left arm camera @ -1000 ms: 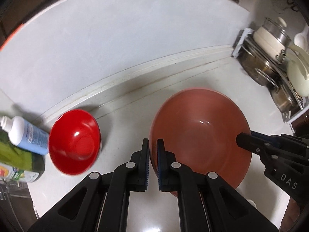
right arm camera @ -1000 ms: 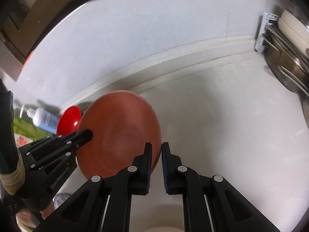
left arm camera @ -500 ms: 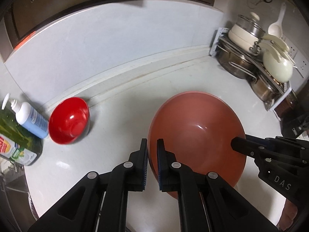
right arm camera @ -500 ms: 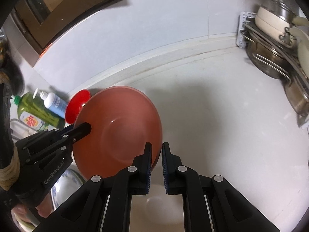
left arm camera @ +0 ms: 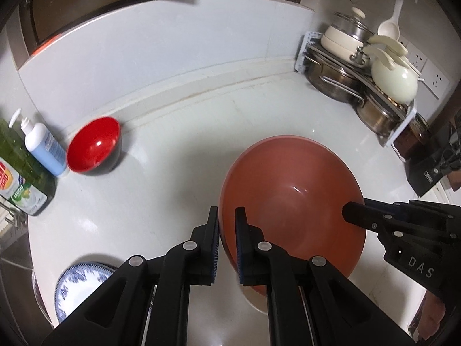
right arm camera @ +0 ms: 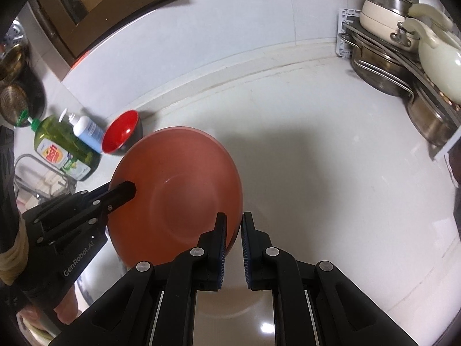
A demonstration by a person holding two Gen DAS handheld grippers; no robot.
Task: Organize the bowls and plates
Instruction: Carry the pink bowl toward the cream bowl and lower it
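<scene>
A big terracotta bowl point(left arm camera: 291, 201) hangs above the white counter, held by both grippers. My left gripper point(left arm camera: 227, 219) is shut on its left rim. My right gripper point(right arm camera: 233, 225) is shut on the opposite rim of the same bowl point(right arm camera: 178, 196); that gripper also enters the left wrist view as the right gripper point(left arm camera: 350, 212). In the right wrist view my left gripper point(right arm camera: 129, 190) reaches in from the left. A small red bowl point(left arm camera: 93, 148) with a black outside stands near the back wall, also visible as the red bowl point(right arm camera: 121, 134). A blue-patterned plate point(left arm camera: 75, 285) lies at the counter's near left.
A soap pump bottle point(left arm camera: 43, 147) and a green detergent bottle point(left arm camera: 17, 173) stand at the far left by the sink. A rack of steel pots point(left arm camera: 345, 77) and cream pans point(right arm camera: 438, 60) fills the back right corner. A dark appliance point(left arm camera: 432, 164) sits at the right.
Both grippers have drawn back from the wall with the big bowl held between them. The red bowl and bottles now look farther off, and the patterned plate has come into view.
</scene>
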